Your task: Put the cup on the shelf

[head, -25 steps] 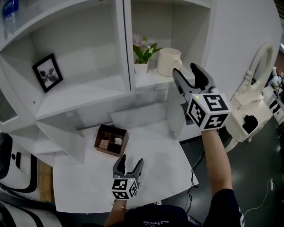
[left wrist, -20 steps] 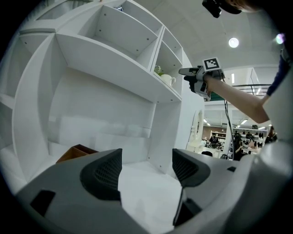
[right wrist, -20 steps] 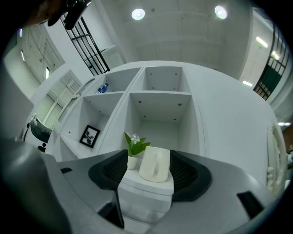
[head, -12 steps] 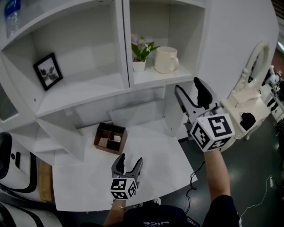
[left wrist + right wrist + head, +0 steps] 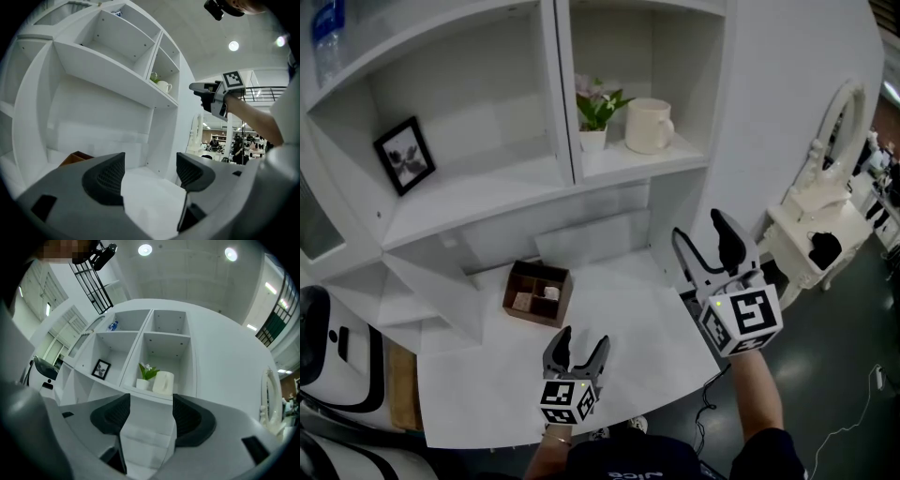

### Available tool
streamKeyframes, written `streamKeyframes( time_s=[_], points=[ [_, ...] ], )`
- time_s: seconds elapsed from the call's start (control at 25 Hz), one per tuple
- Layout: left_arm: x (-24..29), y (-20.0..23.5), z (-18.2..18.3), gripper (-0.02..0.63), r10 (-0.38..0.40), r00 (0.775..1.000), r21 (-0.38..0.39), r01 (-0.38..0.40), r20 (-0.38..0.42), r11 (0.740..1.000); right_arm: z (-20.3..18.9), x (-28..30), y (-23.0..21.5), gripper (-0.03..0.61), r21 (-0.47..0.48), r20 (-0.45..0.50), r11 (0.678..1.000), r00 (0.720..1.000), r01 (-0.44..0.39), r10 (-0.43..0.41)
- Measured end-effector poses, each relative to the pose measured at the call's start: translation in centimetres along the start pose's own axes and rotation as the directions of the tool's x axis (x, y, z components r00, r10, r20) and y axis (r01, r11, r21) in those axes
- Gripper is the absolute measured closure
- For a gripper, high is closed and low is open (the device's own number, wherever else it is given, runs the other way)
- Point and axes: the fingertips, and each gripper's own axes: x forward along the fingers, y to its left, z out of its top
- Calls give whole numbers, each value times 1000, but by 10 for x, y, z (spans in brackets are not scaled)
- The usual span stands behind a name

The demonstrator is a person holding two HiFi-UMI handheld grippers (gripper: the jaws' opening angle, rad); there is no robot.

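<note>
A cream cup [image 5: 648, 127] stands upright on the right-hand shelf [image 5: 675, 161], beside a small potted plant [image 5: 594, 111]. The same cup [image 5: 163, 382] shows ahead in the right gripper view and, small, the cup [image 5: 163, 86] shows high up in the left gripper view. My right gripper [image 5: 706, 247] hangs open and empty well below and in front of that shelf, over the table's right edge. My left gripper [image 5: 578, 351] is open and empty above the white table [image 5: 628, 309] near its front edge.
A brown compartment box [image 5: 537, 292] sits on the table at the back. A framed picture [image 5: 404, 155] leans in the left shelf bay, and a bottle [image 5: 326, 36] stands on the top left. A white dressing table with mirror [image 5: 820, 202] stands at the right.
My open right gripper has drawn back and down from the shelf with the cup left standing there. The left gripper has barely shifted.
</note>
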Motion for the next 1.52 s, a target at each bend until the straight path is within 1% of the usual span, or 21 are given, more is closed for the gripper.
streamKeyframes(
  time_s=[0.16,0.36,0.64,0.8,0.92,1.08,1.24,1.32,1.4,1.52],
  points=[
    [-2,0,-1,282,-3,1000,12,3,-3,1000,-29,-12,9,290,26,-40,1000,999,8,-7],
    [-4,1,-2,282,-2,1000,19,2,-1,1000,-64,-23,24,285,22,-90,1000,996,6,-4],
    [-3,3,-9,282,-6,1000,26,6,-8,1000,-113,-42,47,284,74,-147,997,989,3,8],
    [-3,4,-16,282,-2,1000,42,3,-24,999,-143,-53,63,282,58,-209,998,978,-3,15],
    [-3,4,-26,282,-6,999,50,8,-49,999,-165,-62,77,282,107,-238,994,971,-12,37],
    [-7,5,-43,282,-3,997,27,5,-74,1000,-201,-73,100,281,159,-299,986,950,-41,88],
    [-11,9,-58,282,12,995,23,-10,-96,1000,-232,-91,110,275,190,-368,982,927,-1,73],
    [-13,11,-63,282,18,994,19,-16,-106,1000,-247,-102,116,275,206,-408,978,910,8,78],
    [-13,13,-66,282,21,993,14,-20,-113,1000,-257,-107,121,273,244,-434,970,895,10,100],
    [-11,15,-64,282,21,994,14,-20,-107,1000,-260,-109,122,267,259,-443,966,890,16,104]
  ],
)
